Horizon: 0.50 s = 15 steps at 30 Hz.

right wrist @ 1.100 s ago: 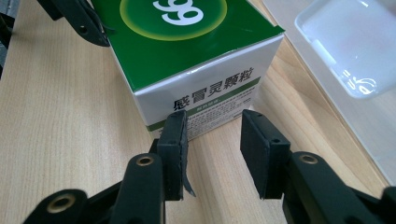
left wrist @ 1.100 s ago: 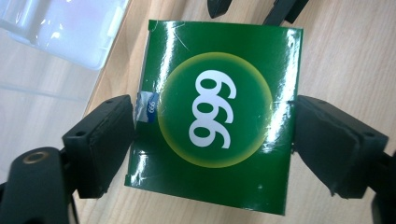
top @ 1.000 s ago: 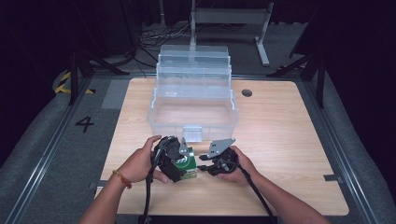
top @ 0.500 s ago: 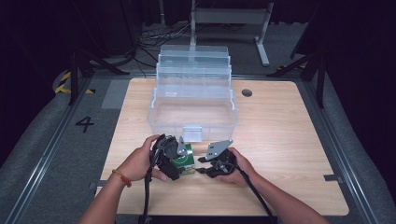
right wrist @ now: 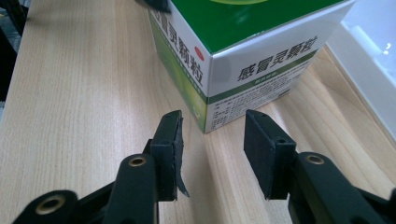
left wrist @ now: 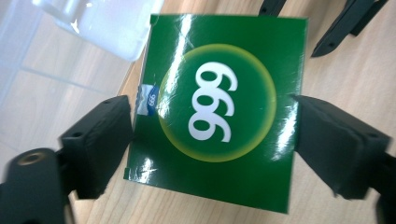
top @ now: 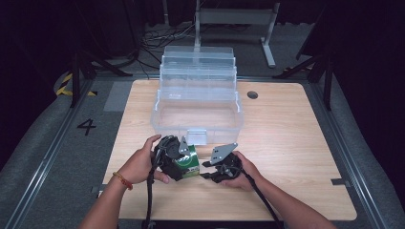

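Note:
A green and white medicine box [top: 190, 161] marked 999 [left wrist: 219, 93] lies on the wooden table just before the clear bin. My left gripper [top: 184, 162] straddles it from above. Its jaws have just been closing, and both pads [left wrist: 107, 135] now press on the box's opposite edges [left wrist: 212, 135]. My right gripper [top: 206, 170] lies low on the table to the box's right, pointing at it. Its jaws have just opened a little and stand open, nothing between them [right wrist: 212, 135]. The box's near corner [right wrist: 252, 42] sits just beyond its fingertips.
A clear plastic bin [top: 162, 121] with a front latch stands open right behind the box, with tiered clear trays [top: 198, 71] rising at its back. The table [top: 296, 143] has a cable hole [top: 252, 95] at the back right. Dark floor surrounds it.
The left gripper has shifted slightly over the green box. The right hand and its gripper have kept still.

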Each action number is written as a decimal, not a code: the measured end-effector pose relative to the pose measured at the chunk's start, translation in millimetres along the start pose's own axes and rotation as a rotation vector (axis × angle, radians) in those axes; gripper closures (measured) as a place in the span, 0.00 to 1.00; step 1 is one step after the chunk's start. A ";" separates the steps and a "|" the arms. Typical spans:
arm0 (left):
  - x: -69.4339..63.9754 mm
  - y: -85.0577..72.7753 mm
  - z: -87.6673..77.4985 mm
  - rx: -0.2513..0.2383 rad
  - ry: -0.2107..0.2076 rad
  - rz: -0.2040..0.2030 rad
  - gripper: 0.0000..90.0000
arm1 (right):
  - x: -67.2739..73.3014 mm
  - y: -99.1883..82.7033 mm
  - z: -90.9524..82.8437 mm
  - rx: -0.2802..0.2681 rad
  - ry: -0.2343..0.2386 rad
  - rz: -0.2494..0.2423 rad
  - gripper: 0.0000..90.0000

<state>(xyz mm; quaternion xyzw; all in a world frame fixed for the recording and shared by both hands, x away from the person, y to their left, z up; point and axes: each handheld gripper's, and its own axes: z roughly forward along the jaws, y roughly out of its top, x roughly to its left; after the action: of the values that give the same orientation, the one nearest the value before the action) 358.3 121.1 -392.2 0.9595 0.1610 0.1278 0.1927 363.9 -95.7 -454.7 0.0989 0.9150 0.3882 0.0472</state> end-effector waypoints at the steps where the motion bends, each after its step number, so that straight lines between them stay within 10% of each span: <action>1: 0.6 -1.0 -1.7 -0.005 0.000 -0.003 0.18 | -0.1 -0.5 0.6 0.002 0.003 -0.004 0.64; 15: 29.1 -16.4 -4.9 -0.036 -0.147 -0.048 0.17 | 1.1 -4.3 2.4 0.029 0.022 -0.013 0.64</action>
<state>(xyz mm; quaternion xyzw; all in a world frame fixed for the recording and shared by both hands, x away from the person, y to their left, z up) 379.1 147.5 -389.3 0.9585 0.1669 0.0552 0.2243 362.6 -96.7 -459.5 0.0896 0.9216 0.3758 0.0383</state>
